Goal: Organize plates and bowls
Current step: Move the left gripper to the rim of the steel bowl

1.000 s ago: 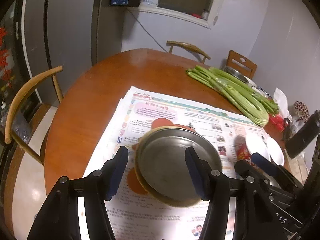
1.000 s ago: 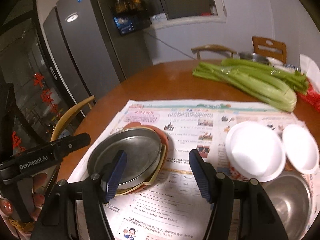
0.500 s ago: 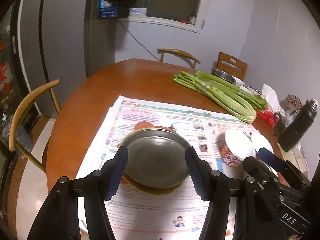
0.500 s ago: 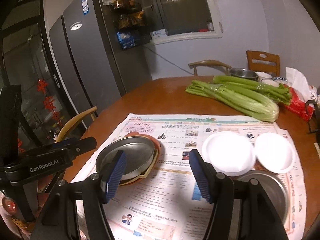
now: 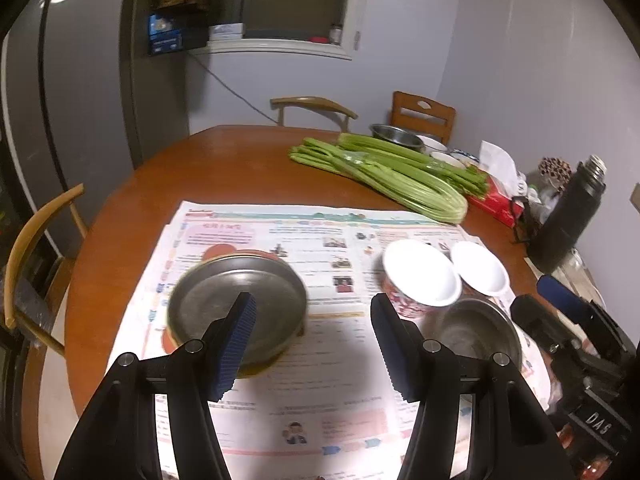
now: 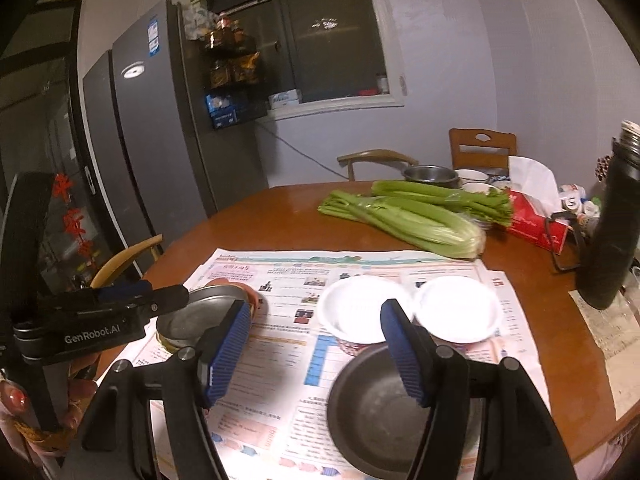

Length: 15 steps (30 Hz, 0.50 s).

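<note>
Round wooden table (image 5: pixel 248 168) is filling the middle of both views; newspaper (image 5: pixel 312 232) is lying across its near half.

Plates: a metal plate (image 5: pixel 236 304) is sitting on top of a stack, left of centre in the left wrist view, with an orange plate rim (image 5: pixel 218 249) peeking out behind it. Judgement: plate stacking is looking done.

Bowls: a metal bowl (image 6: pixel 384 408) is sitting at lower centre-right of the right wrist view. Two white bowls are standing just behind it, side by side, the larger patterned bowl (image 6: pixel 360 312) to the left, the smaller white bowl (image 6: pixel 456 308) to the right. None is nested yet. Judgement: bowls are the remaining work, roughly half the task.

Left gripper (image 5: pixel 312 344) is hanging wide, holding nothing, above the paper between plate stack and bowls. Right gripper (image 6: pixel 316 356) is likewise wide and holding nothing, over the metal bowl's left edge.

View differences: the right wrist view is showing the metal bowl's whole interior; in the left wrist view it is partly hidden behind the right finger. The left wrist view is showing the plate stack from above; in the right wrist view the left gripper body is covering part of it.
</note>
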{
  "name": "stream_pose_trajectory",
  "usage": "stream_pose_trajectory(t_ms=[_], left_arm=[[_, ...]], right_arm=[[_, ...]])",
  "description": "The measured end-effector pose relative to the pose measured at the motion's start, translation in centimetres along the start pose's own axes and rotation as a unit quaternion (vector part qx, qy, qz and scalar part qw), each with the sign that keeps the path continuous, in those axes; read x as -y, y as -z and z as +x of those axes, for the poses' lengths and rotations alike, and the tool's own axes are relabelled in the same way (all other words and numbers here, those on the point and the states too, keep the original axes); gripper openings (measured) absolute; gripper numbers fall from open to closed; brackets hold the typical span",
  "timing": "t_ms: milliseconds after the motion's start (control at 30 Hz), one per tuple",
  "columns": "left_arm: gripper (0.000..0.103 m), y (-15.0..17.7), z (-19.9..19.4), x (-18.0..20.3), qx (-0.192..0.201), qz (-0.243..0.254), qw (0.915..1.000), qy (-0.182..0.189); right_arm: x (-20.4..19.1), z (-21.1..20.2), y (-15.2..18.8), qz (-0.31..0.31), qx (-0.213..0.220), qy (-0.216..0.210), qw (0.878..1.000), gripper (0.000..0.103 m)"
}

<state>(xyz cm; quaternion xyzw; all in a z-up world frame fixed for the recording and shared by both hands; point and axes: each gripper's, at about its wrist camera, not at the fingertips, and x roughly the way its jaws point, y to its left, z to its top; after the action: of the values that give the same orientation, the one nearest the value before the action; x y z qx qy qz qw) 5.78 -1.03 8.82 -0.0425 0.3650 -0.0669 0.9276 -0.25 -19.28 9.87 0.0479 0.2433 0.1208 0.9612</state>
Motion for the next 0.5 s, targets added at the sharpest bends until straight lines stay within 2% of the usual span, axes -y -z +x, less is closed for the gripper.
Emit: stream_pose_trajectory(t_ms=[300,400,500], left_arm=[[0.062,0.3,-0.1,4.3,-0.005,0.036,0.9988,0.032],[0.062,0.6,0.5,6.1,-0.016,0.051,0.9976,0.043],[0.062,0.8,1.3,7.7,-0.021,0.06,0.9964,0.056]], right_arm=[[4.5,-2.4,0.1,0.041,0.013,0.024,0.999,0.077],[6.2,-2.6,0.5,0.068,0.003,0.028,0.997,0.086],[7.6,-2.4,0.9,0.079,-0.013,0.033,0.996,0.087]])
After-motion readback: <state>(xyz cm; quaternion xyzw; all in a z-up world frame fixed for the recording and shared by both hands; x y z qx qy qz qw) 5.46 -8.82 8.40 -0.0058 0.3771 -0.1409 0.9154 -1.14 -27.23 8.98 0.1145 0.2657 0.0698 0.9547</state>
